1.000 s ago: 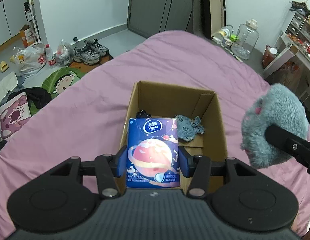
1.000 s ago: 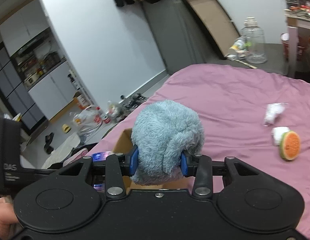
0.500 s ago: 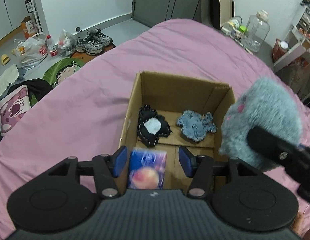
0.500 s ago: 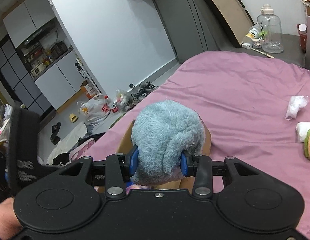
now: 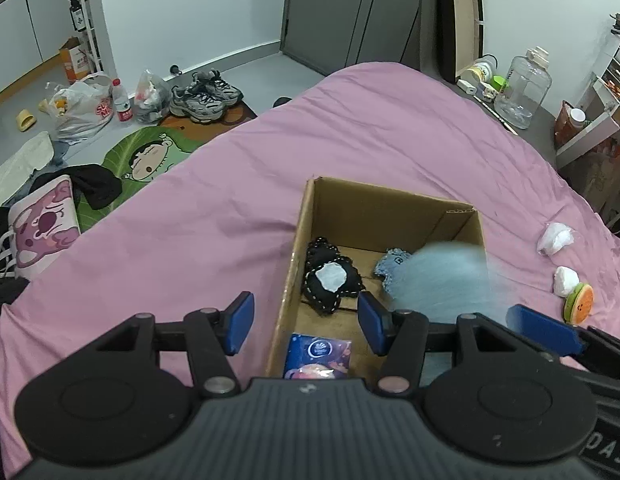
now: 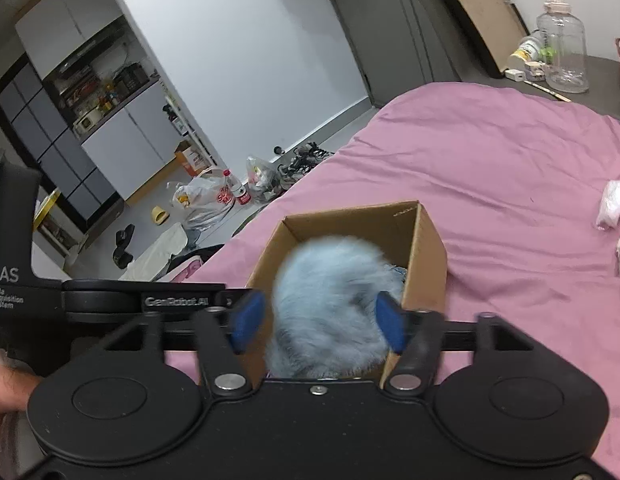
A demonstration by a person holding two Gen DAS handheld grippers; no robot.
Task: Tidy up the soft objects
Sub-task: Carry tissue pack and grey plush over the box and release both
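An open cardboard box (image 5: 390,196) sits on the pink bed sheet (image 5: 190,240). Inside lie a black plush with a white patch (image 5: 330,280), a small blue fabric toy (image 5: 392,264) and a blue tissue pack (image 5: 318,360). My left gripper (image 5: 306,322) hangs open over the box's near left wall, with nothing between its pads. My right gripper (image 6: 319,322) is over the box (image 6: 430,256), its jaws opening. The fluffy light-blue plush (image 6: 334,304) is blurred between the pads, which stand clear of it. In the left wrist view that plush (image 5: 442,284) is over the box's right side.
Two white crumpled packs (image 5: 556,238) and an orange-slice toy (image 5: 578,304) lie on the sheet right of the box. The bed's left edge drops to a floor with shoes (image 5: 206,96), bags and a cartoon mat. A clear jug (image 5: 524,88) stands beyond the bed.
The left gripper let go of the tissue pack, which now lies in the box. The right gripper came over the box and opened, and the blue plush is dropping from it.
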